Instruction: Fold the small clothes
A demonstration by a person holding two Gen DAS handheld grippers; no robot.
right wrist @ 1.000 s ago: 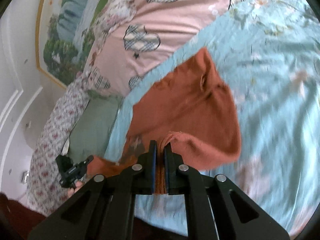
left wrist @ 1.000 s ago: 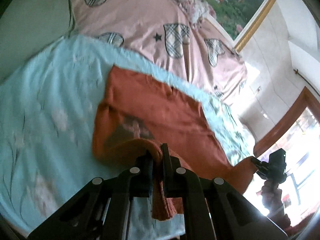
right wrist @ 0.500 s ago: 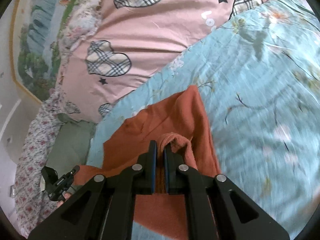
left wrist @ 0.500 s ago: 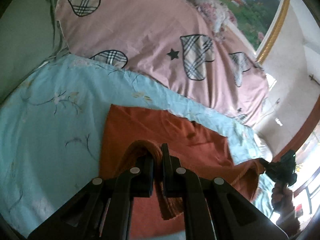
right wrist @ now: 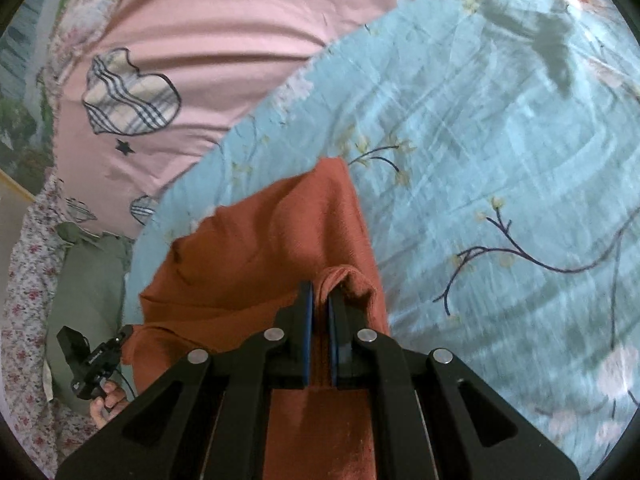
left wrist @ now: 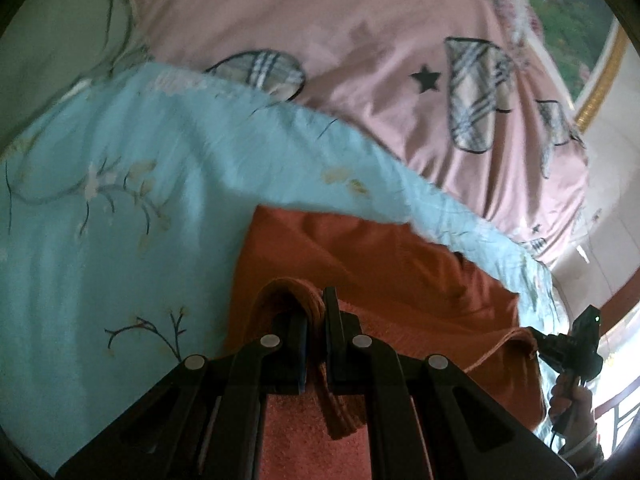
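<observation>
Left wrist view: your left gripper (left wrist: 316,328) is clamped tight on a bunched edge of the rust-orange knit garment (left wrist: 380,276), w/ a strip of hem hanging down between the jaws. You've got that edge raised, so the cloth drapes from the pinch down to the light blue floral bedsheet (left wrist: 120,200), where the rest of it lies flat. Far right, your other gripper pinches the opposite corner (left wrist: 520,338), so the edge hangs between two points. Probably the reason for the two-point hold: the lifted edge stays straight for laying over. Pink quilt w/ plaid hearts (left wrist: 360,40) sits beyond the sheet, clear of the work.

Right wrist view: your right gripper (right wrist: 320,308) is also closed hard on a fold of the same garment, fabric pinched between the blue pads (right wrist: 306,312). The far part of the garment rests on the sheet, near the pink quilt's border. Left gripper shows small at lower left, holding its corner. Fold looks mid-way, edge not yet set down.
</observation>
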